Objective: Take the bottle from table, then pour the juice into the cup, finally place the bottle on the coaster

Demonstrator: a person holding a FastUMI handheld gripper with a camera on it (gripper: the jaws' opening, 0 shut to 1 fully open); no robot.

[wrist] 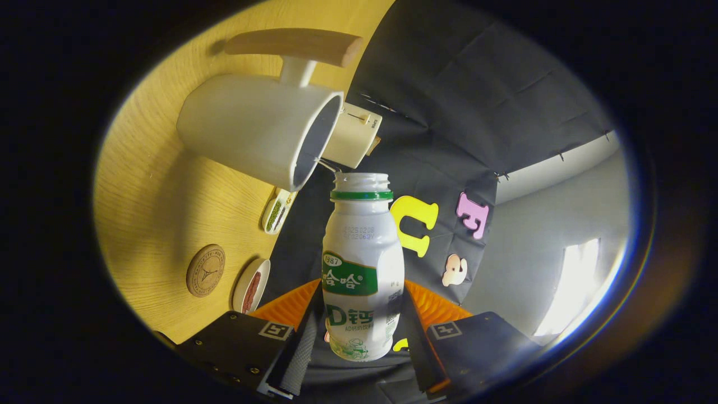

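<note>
A small white bottle (362,264) with a green label and green neck ring sits between my fingers, open-mouthed, no cap. My gripper (359,328) is shut on the bottle, both black fingers pressing its lower body. The view is rolled, so the wooden table (151,196) stands like a wall beside the bottle. The white cup (255,126) with a wooden handle (294,45) lies just beyond the bottle's mouth, its opening facing the bottle. The round brown coaster (205,270) lies on the table, nearer to my fingers than the cup.
Two small white dishes sit on the table by its edge: one with green contents (276,211), one with reddish contents (251,285). A white box (353,134) stands behind the cup. The dark booth wall rises beyond.
</note>
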